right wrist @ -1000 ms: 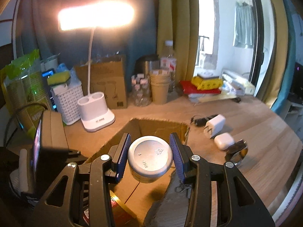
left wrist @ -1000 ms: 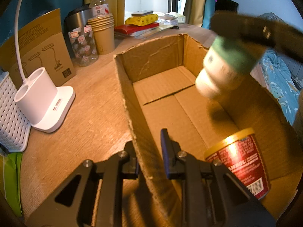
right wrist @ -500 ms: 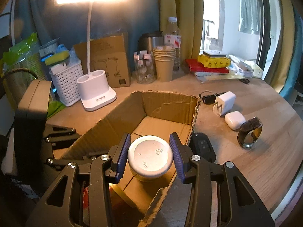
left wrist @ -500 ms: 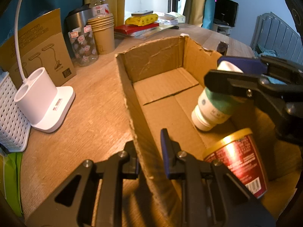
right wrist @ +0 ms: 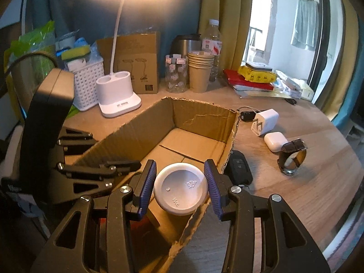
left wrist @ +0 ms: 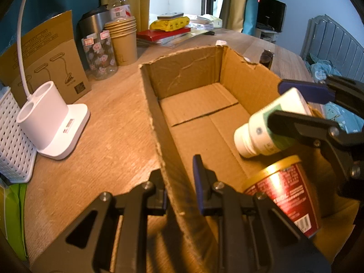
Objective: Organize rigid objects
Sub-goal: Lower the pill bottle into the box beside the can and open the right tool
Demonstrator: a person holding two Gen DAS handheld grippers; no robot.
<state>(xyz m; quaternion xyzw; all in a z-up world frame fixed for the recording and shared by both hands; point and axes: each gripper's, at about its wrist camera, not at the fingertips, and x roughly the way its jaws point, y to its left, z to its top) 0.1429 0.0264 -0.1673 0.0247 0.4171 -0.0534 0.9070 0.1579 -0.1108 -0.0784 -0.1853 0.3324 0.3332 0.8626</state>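
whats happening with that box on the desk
A person is packing items into an open cardboard box on a wooden desk. The left gripper is shut on the box's near wall, steadying it. The right gripper holds a white bottle with a green label tilted over the inside of the box, just above a red can with a gold rim already standing there.

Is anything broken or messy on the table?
Yes, the cardboard box looks battered: its top edges are torn and ragged where flaps were ripped off, and the far wall is creased. The left gripper pinches one ragged wall. Nothing is spilled.
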